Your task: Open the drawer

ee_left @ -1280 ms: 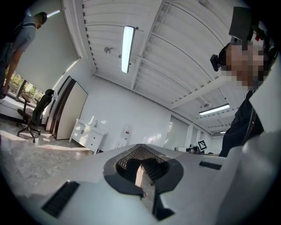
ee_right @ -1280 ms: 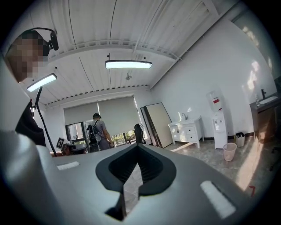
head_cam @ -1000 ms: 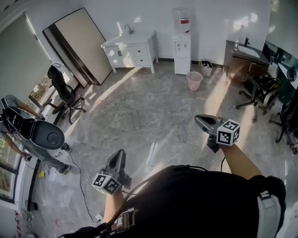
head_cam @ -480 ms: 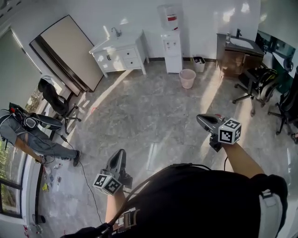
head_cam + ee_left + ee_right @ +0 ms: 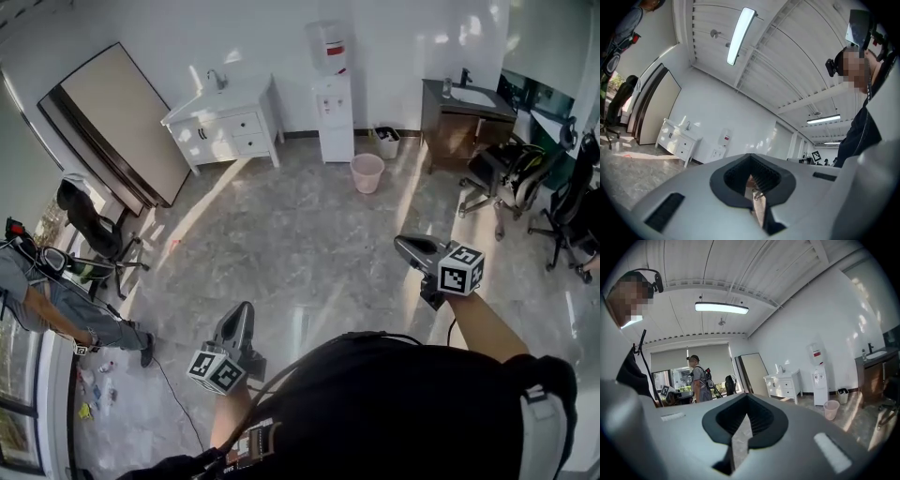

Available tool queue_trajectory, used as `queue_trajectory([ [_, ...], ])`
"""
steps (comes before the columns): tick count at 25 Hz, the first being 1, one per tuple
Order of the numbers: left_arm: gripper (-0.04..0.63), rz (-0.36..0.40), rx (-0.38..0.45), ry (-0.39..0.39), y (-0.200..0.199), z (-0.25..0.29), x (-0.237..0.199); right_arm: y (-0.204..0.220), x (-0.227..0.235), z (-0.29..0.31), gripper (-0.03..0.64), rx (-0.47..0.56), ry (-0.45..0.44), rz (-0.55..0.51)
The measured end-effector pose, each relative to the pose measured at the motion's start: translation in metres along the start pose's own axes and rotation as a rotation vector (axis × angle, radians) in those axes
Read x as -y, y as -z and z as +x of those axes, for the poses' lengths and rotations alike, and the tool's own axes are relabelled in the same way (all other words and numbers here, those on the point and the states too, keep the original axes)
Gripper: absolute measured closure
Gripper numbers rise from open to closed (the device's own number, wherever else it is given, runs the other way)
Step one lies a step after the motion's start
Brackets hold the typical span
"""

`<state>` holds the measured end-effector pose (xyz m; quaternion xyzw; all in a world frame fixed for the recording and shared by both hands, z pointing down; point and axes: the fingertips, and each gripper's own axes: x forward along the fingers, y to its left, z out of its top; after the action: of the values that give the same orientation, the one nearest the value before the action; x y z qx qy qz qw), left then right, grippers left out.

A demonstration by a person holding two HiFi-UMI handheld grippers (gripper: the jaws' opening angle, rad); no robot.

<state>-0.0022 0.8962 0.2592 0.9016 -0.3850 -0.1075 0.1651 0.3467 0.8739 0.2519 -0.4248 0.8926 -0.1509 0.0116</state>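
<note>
A white vanity cabinet (image 5: 225,127) with drawers (image 5: 246,124) stands against the far wall, several steps away across the floor. It also shows small in the left gripper view as the cabinet (image 5: 677,143) and in the right gripper view as the cabinet (image 5: 783,385). My left gripper (image 5: 242,311) is held low at the left, jaws together and empty. My right gripper (image 5: 401,246) is held out at the right, also shut on nothing. Both point roughly level toward the far wall. The left gripper (image 5: 751,165) and right gripper (image 5: 746,405) show only a thin slit between their jaws.
A water dispenser (image 5: 330,94), a pink bin (image 5: 367,172) and a dark sink cabinet (image 5: 455,117) line the far wall. Office chairs (image 5: 511,178) stand at the right. A big board (image 5: 112,122) leans at the left, near a chair (image 5: 89,234) and a bent-over person (image 5: 56,305).
The room has slid left and nearer in the head view as I walk forward. The person at the left has shifted down the frame. Both grippers stay shut and keep their place.
</note>
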Motion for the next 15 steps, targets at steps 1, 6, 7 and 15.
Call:
queue_trajectory([
  [1,0.604,0.004,-0.004,0.007,-0.007,0.002,-0.013,-0.003,-0.002,0.012,0.624,0.008,0.009,0.001],
  [6,0.604,0.013,0.001,0.049,-0.037,0.002,-0.076,-0.009,-0.021,0.079,0.624,0.016,0.023,-0.001],
  [7,0.604,0.011,-0.001,0.049,-0.04,-0.001,-0.088,-0.006,-0.026,0.091,0.624,0.012,0.024,-0.003],
  [15,0.604,-0.002,-0.008,0.013,-0.056,-0.023,-0.166,0.009,-0.05,0.171,0.624,-0.023,0.006,-0.01],
])
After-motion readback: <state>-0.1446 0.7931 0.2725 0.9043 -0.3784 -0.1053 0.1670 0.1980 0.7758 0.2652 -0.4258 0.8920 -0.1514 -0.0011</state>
